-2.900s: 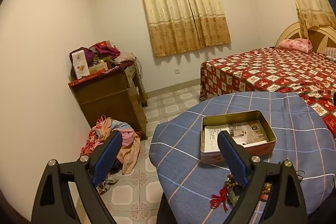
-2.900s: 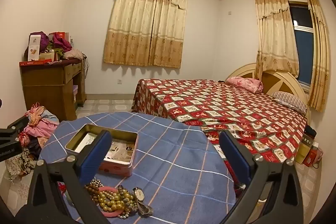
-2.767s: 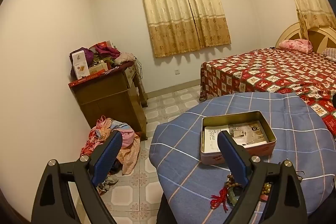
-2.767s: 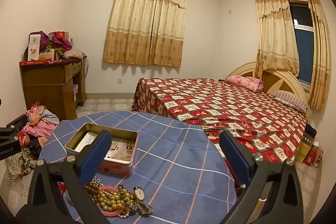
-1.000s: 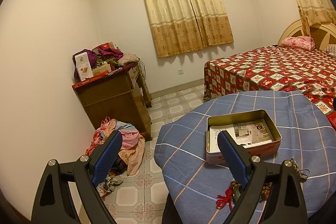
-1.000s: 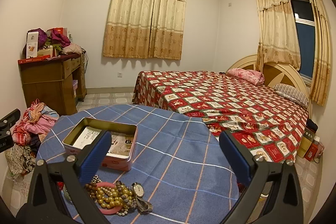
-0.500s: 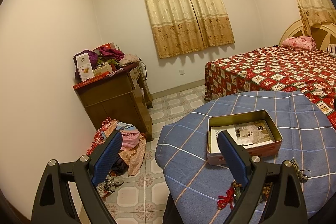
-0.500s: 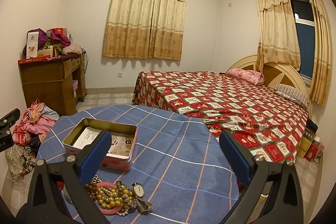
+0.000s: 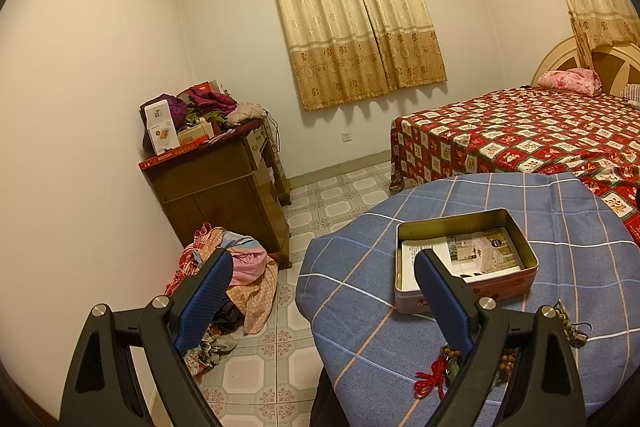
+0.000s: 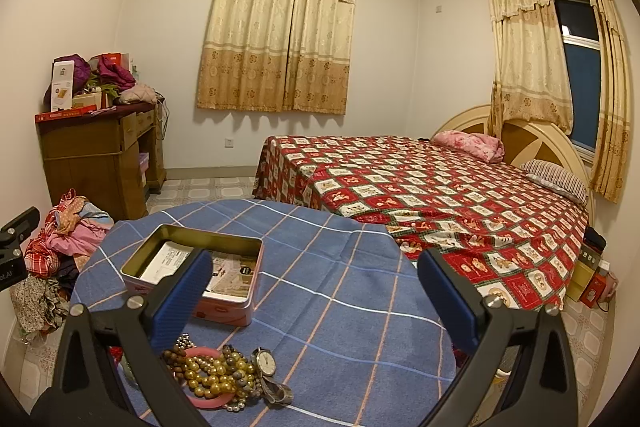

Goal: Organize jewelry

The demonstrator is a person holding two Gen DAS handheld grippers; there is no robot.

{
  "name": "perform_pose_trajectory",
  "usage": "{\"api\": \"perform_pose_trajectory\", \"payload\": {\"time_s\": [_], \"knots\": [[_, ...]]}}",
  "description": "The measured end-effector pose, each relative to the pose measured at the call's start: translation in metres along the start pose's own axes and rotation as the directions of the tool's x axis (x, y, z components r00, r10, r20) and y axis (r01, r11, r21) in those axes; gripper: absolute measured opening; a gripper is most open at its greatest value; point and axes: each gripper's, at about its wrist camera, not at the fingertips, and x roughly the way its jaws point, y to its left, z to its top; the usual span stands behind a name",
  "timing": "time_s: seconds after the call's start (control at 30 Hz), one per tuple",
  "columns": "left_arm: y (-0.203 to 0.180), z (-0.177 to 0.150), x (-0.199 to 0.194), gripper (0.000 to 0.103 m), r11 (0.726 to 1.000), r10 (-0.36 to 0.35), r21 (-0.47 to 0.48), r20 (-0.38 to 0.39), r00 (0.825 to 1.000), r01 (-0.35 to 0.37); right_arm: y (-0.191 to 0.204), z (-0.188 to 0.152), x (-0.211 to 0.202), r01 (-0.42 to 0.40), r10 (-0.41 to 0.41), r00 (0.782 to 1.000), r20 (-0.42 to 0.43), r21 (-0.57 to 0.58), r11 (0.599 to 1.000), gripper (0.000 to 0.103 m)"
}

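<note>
Both claws, left and right, hang wide apart above the table, gripping nothing. The open tin sits on the table with papers inside. The jewelry, beads, a pink bangle and a watch, lies heaped just in front of the tin.

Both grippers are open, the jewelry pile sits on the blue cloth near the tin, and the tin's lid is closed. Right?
Not quite: the tin has no lid on; the right wrist view shows printed paper inside. The rest stands: left gripper and right gripper open, jewelry pile beside it.
</note>
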Motion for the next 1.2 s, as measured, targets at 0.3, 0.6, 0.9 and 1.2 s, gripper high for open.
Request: {"api": "perform_pose_trajectory", "payload": {"time_s": [0.3, 0.6, 0.9, 1.2], "knots": [[-0.004, -0.004, 0.005, 0.092, 1.000, 0.007, 0.002, -0.016, 1.000, -0.007, -0.001, -0.003, 0.003, 0.010, -0.010, 1.000, -0.004, 0.003, 1.000, 0.103], [-0.015, -0.027, 0.038, 0.092, 1.000, -0.020, -0.010, -0.108, 0.994, 0.019, -0.003, -0.029, 0.038, 0.046, -0.046, 0.994, -0.098, 0.002, 0.999, 0.103], [-0.046, -0.060, 0.060, 0.092, 0.996, -0.084, 0.014, -0.167, 0.982, 0.087, -0.001, -0.076, 0.060, 0.005, -0.014, 0.973, -0.231, -0.040, 0.999, 0.103], [-0.071, -0.078, 0.066, 0.092, 0.991, -0.117, 0.043, -0.197, 0.973, 0.127, 0.017, -0.083, 0.058, -0.090, 0.076, 0.961, -0.265, -0.040, 0.995, 0.099]]}}
